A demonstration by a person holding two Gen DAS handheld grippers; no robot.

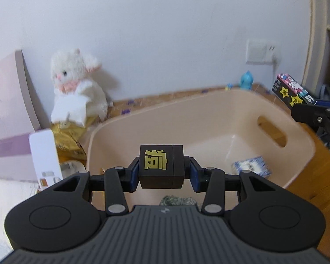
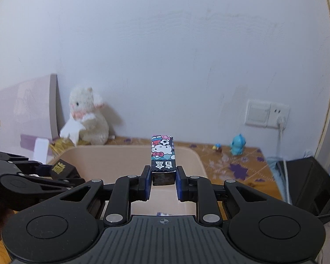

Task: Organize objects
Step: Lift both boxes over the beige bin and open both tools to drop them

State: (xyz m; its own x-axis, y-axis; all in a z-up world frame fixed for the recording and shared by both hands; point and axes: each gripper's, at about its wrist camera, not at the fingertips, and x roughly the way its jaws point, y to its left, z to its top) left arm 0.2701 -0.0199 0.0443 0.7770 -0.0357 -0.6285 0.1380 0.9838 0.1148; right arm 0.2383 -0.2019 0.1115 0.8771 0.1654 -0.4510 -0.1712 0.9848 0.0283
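My left gripper (image 1: 161, 172) is shut on a black box with a gold character (image 1: 160, 166) and holds it above the near rim of a beige plastic bin (image 1: 143, 118). Inside the bin lie a blue-and-white packet (image 1: 252, 166) and a crumpled greenish item (image 1: 178, 200). My right gripper (image 2: 162, 181) is shut on a tall Hello Kitty carton (image 2: 162, 156) held upright over the bin (image 2: 187, 154). The left gripper with its black box (image 2: 62, 170) shows at the left of the right wrist view; the carton (image 1: 290, 90) shows at the right of the left wrist view.
A white plush cat (image 1: 77, 83) sits on a gold tissue pack (image 1: 68, 134) behind the bin's left corner. A pink board (image 1: 8, 101) and a white box (image 1: 45, 154) stand at left. A blue figurine (image 2: 237, 144) stands near the wall socket (image 2: 266, 113). A black case (image 2: 308, 180) is at right.
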